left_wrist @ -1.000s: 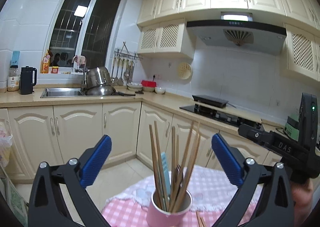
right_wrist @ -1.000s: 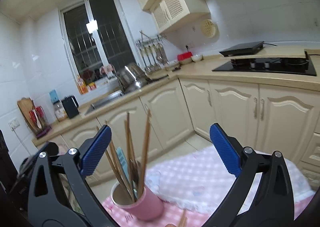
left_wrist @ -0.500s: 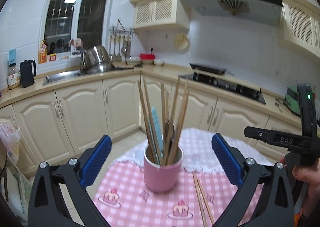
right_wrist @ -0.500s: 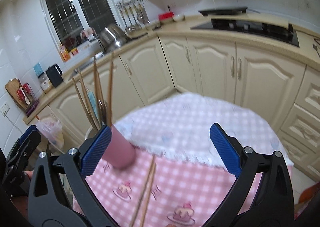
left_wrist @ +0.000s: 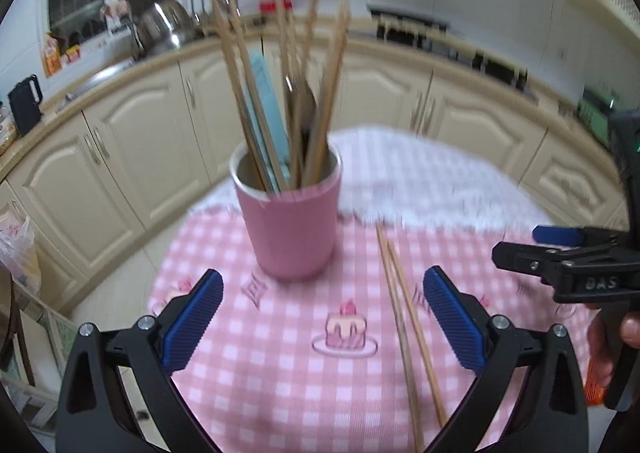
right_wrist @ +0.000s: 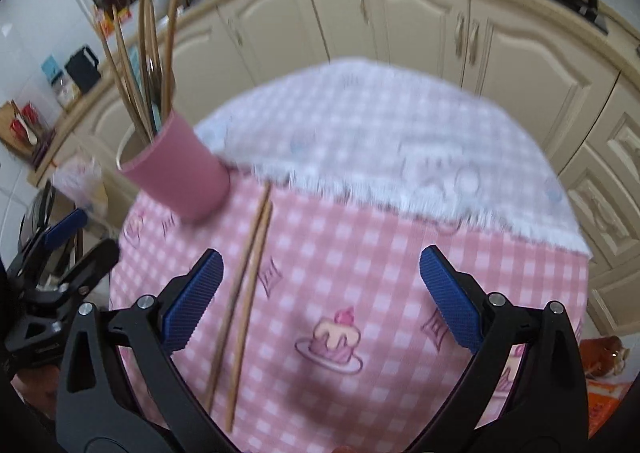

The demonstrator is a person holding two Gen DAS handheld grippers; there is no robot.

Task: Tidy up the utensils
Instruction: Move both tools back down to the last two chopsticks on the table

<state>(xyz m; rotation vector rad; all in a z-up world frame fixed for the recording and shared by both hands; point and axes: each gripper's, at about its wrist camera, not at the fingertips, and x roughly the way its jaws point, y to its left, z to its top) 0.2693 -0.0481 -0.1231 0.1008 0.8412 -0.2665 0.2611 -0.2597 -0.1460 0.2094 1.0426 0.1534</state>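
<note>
One pink cup (left_wrist: 291,229) – two loose chopsticks (left_wrist: 404,317) on one checked tablecloth (left_wrist: 280,365), two grippers

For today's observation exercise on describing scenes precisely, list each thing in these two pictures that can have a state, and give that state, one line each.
Pink cup: upright on the tablecloth, holding utensils.
Chopsticks in the cup: standing, leaning outward.
Loose pair of chopsticks: lying flat on the cloth beside the cup, outside it.
Tablecloth: spread over the table.
Left gripper: open, holding nothing.
Right gripper: open, holding nothing.
Cabinet doors: closed.
</note>
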